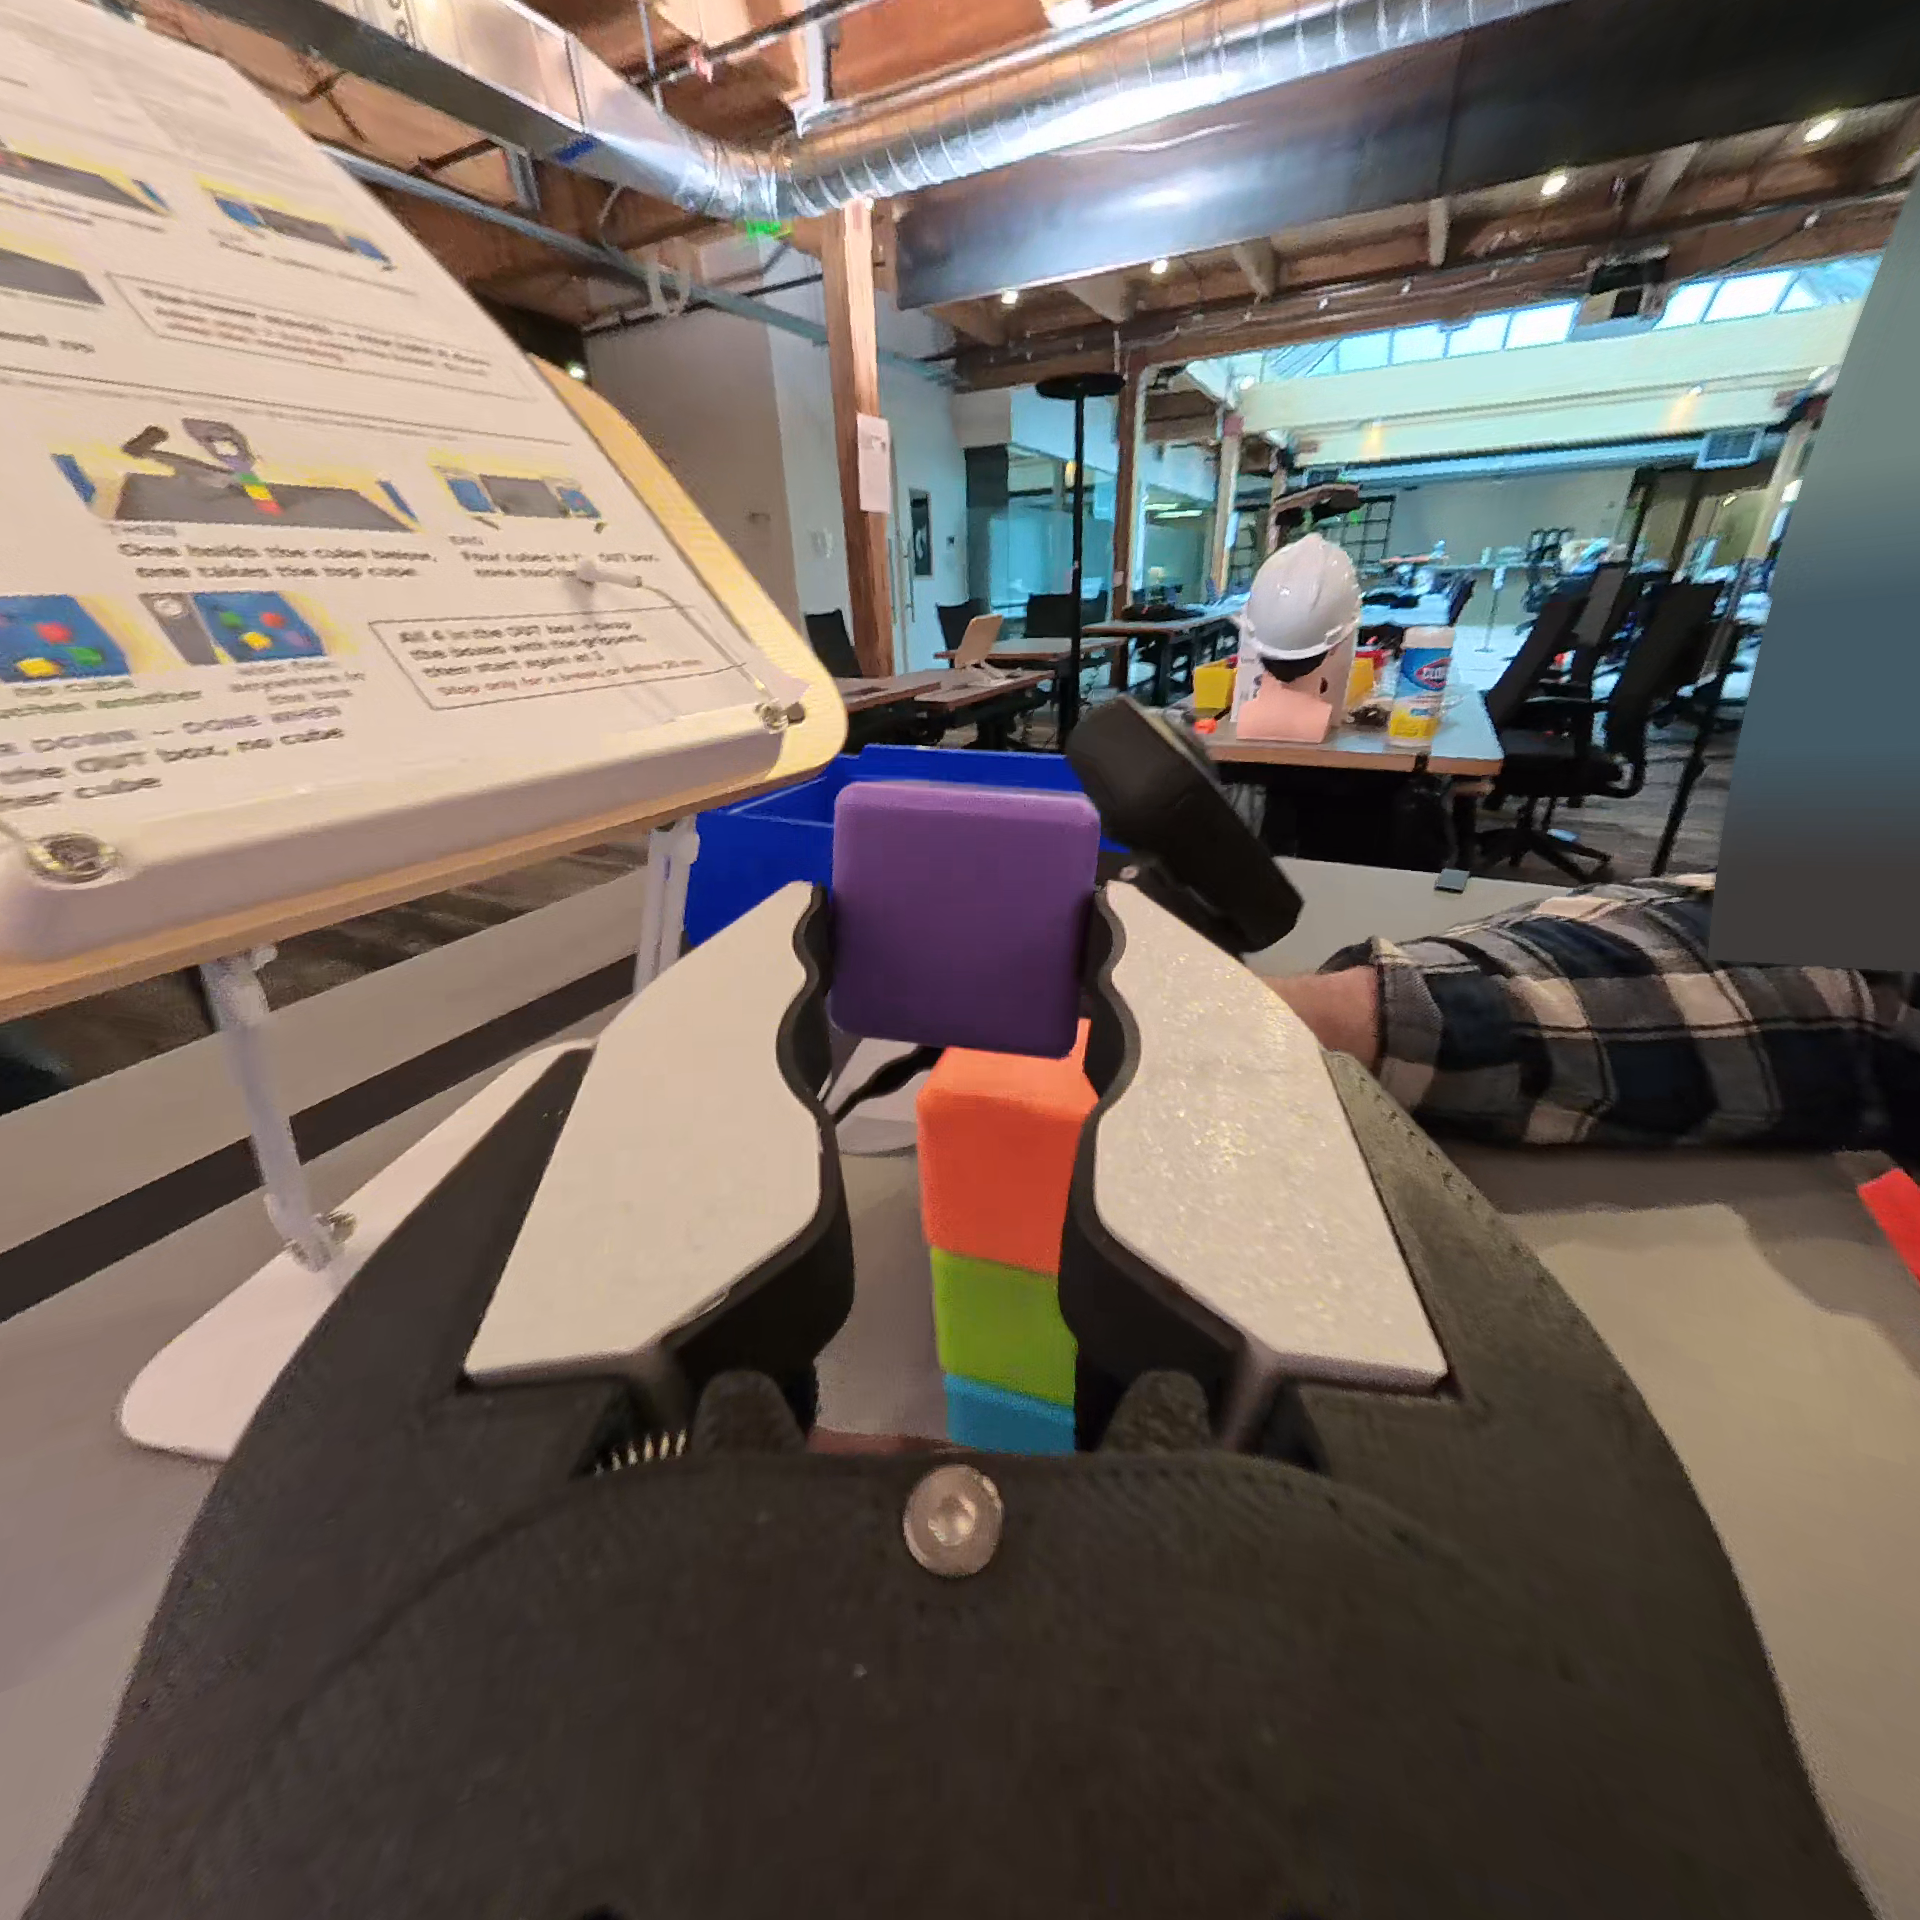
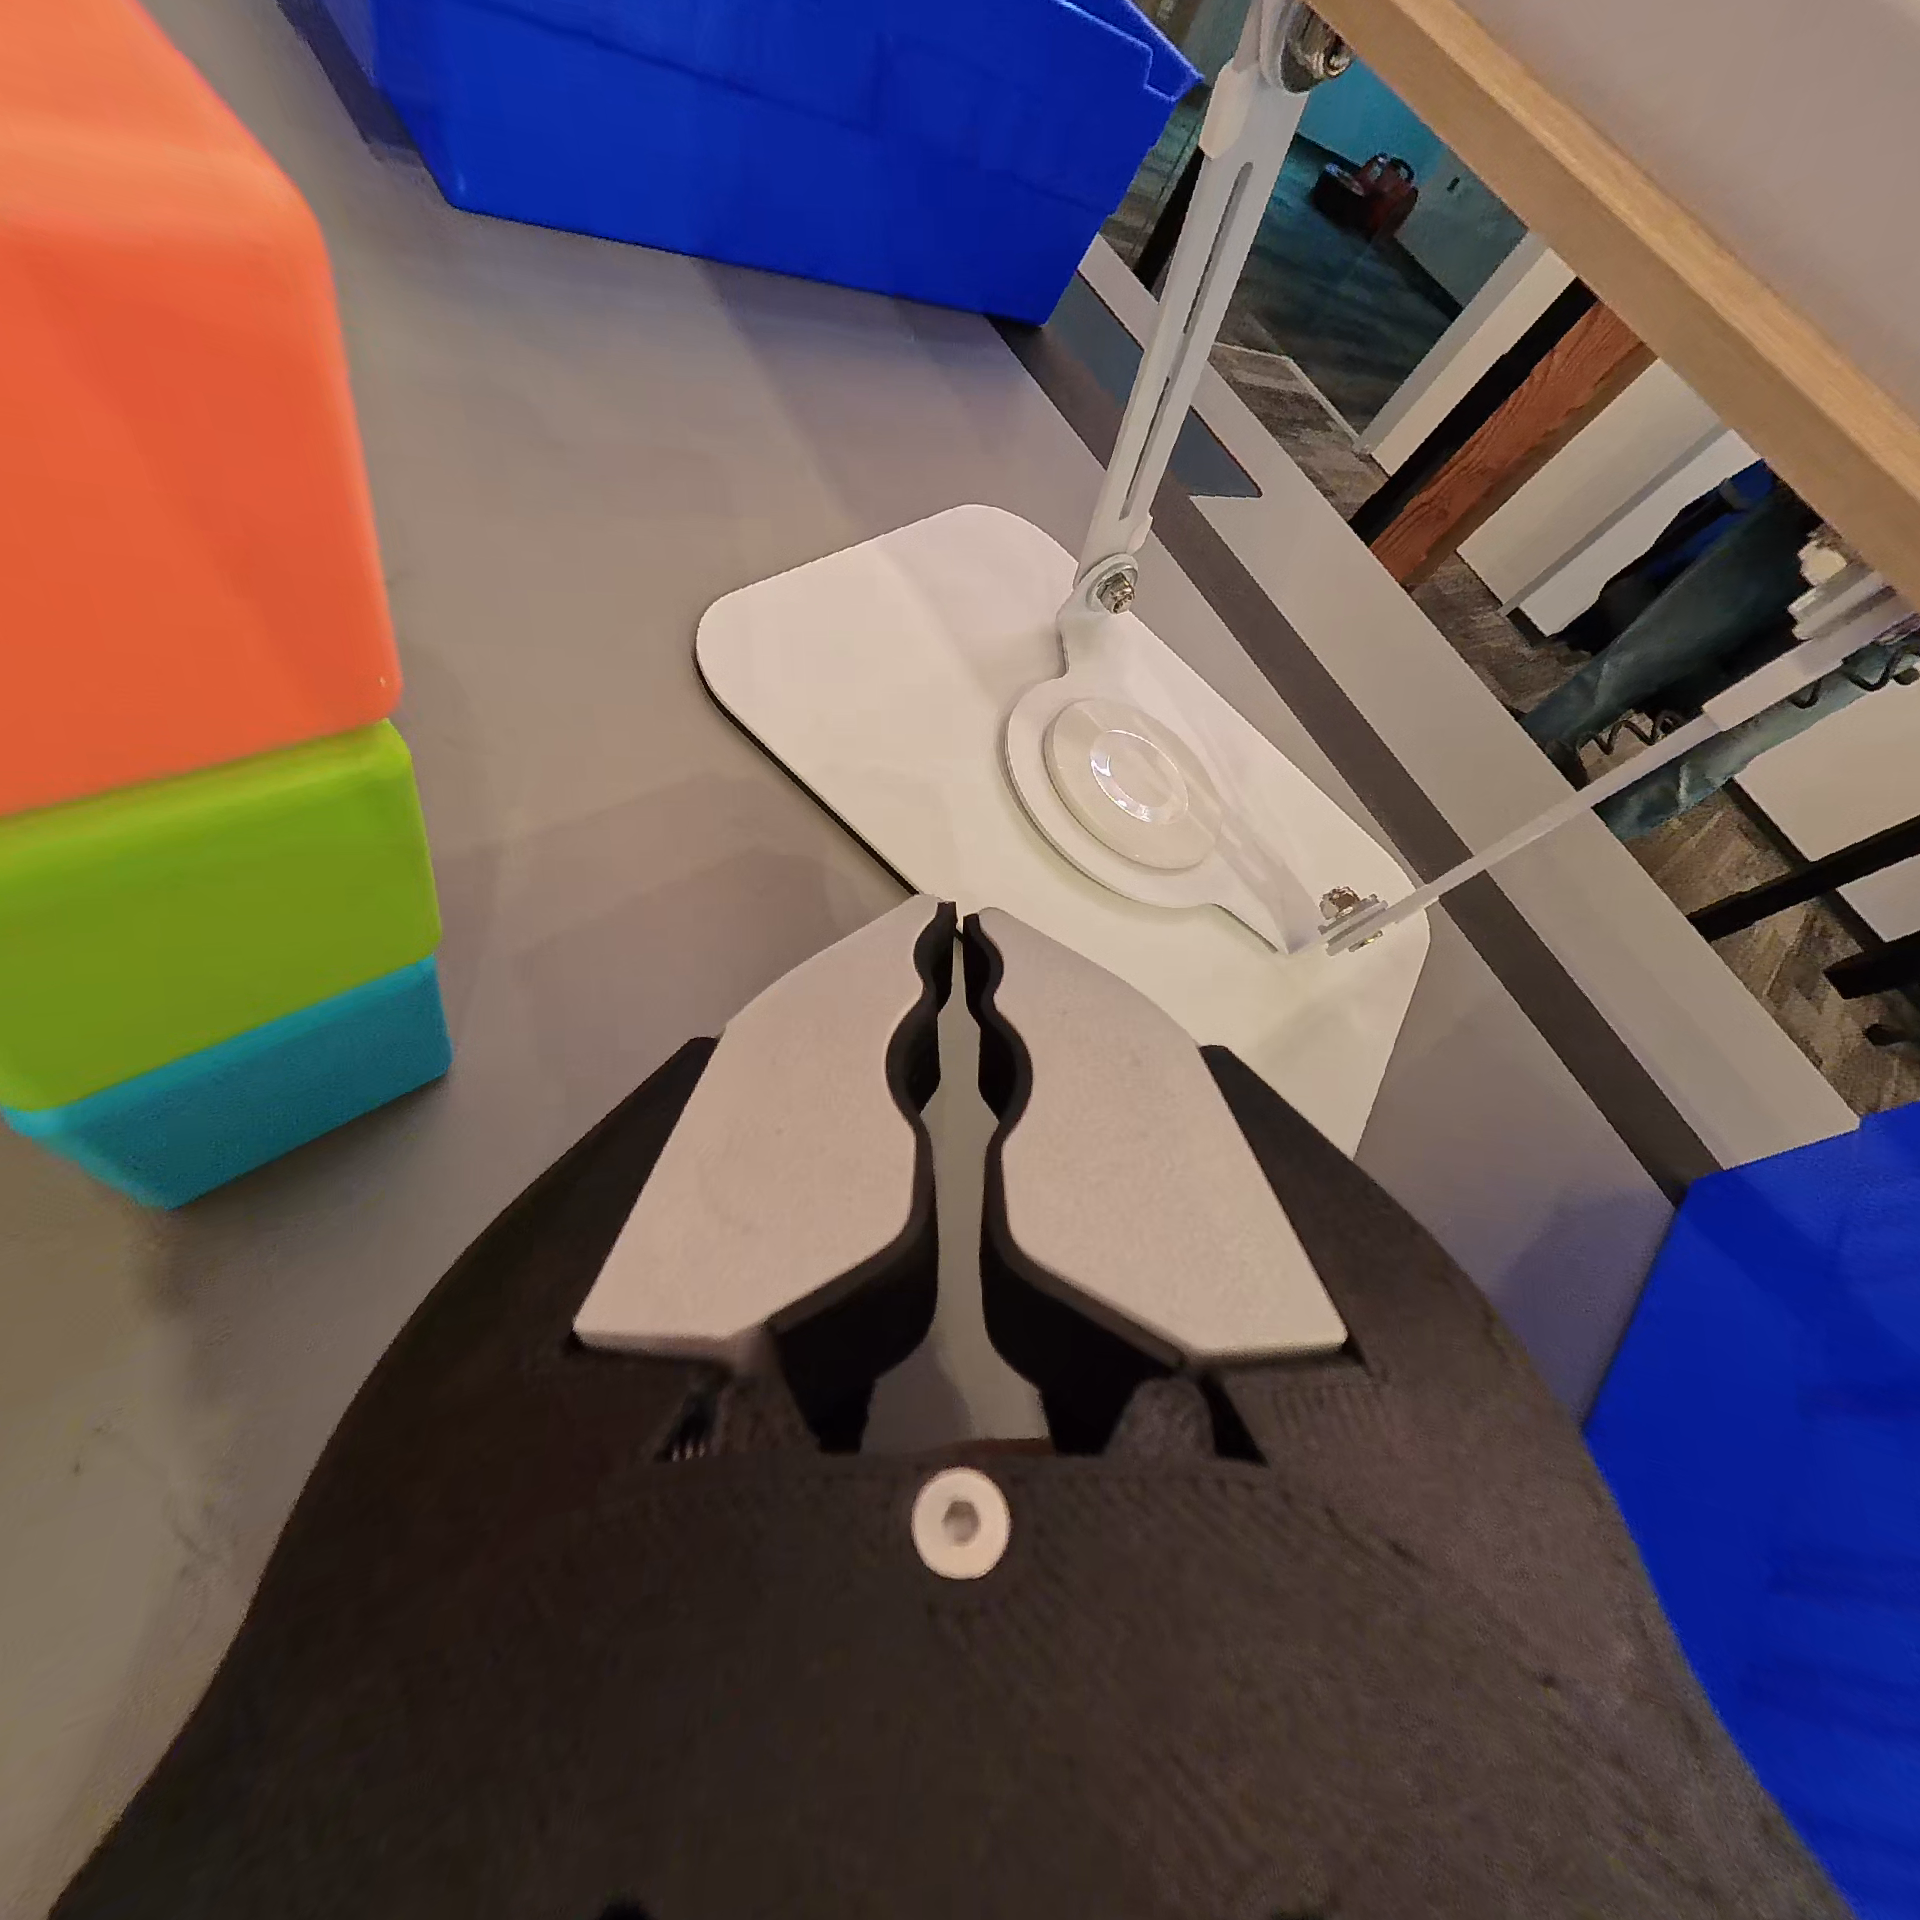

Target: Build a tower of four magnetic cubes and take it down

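Observation:
In the left wrist view my left gripper [image 1: 961, 925] is shut on a purple cube [image 1: 961, 920], held just above a stack of three cubes: orange [image 1: 997, 1153] on green [image 1: 1003, 1325] on light blue [image 1: 1008, 1418]. The purple cube's lower edge overlaps the orange top; I cannot tell if they touch. In the right wrist view the same stack stands at the left: orange [image 2: 166, 416], green [image 2: 208, 894], light blue [image 2: 260, 1091]. My right gripper [image 2: 958, 920] is shut and empty, low over the grey table, right of the stack.
A white stand base [image 2: 904, 686] with an instruction board [image 1: 312, 499] stands close by. Blue bins sit behind the stack [image 1: 769, 842], at the far side [image 2: 769, 145] and at the right [image 2: 1787, 1455]. A plaid sleeve [image 1: 1621, 1018] rests on the grey table [image 2: 582, 499]. The gap from one gripper's tips to the other's is roughly 15 cm.

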### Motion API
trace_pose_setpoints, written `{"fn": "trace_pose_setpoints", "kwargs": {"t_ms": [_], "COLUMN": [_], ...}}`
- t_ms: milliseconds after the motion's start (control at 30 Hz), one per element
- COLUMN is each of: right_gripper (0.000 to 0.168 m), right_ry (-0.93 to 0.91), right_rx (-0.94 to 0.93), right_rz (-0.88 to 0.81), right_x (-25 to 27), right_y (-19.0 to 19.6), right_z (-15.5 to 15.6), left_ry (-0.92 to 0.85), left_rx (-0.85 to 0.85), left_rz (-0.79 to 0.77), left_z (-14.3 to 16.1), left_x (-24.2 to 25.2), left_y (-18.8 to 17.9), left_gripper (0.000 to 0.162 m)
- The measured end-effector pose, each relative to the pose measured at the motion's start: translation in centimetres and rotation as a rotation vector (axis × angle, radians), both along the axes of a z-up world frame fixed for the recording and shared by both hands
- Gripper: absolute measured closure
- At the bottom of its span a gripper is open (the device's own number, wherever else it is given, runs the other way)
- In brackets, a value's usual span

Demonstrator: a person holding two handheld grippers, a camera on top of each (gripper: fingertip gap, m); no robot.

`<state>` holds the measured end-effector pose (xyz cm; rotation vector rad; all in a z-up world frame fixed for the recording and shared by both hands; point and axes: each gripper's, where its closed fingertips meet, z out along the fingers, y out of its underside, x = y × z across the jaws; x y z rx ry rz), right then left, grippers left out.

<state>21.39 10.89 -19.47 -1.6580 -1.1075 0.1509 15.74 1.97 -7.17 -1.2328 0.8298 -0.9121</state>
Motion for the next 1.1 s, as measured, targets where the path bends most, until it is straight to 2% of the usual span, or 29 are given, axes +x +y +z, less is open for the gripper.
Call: {"fn": "trace_pose_setpoints", "kwargs": {"t_ms": [200, 567, 767, 1000, 1100], "right_gripper": [0.167, 0.167, 0.166, 0.166, 0.166], "right_ry": [-0.001, -0.001, 0.001, 0.003, 0.004], "right_rx": [0.000, 0.000, 0.000, 0.000, -0.001], "right_rz": [0.001, 0.001, 0.001, 0.001, 0.001], "right_x": [0.0, 0.0, 0.0, 0.0, 0.0], "right_y": [0.0, 0.0, 0.0, 0.0, 0.0], "right_z": [0.0, 0.0, 0.0, 0.1, 0.0], "left_ry": [-0.041, -0.063, -0.066, -0.033, 0.046], "left_rx": [-0.041, -0.064, -0.045, 0.004, 0.022], "left_rz": [-0.088, -0.102, -0.116, -0.059, 0.001], "left_z": [-1.0, -2.3, -1.7, -1.2, -2.2], "left_x": [1.9, 1.9, 1.5, -0.8, -2.4], "left_y": [-1.0, -0.8, -1.0, -0.7, 0.2], "left_gripper": [0.116, 0.116, 0.101, 0.093, 0.099]}}
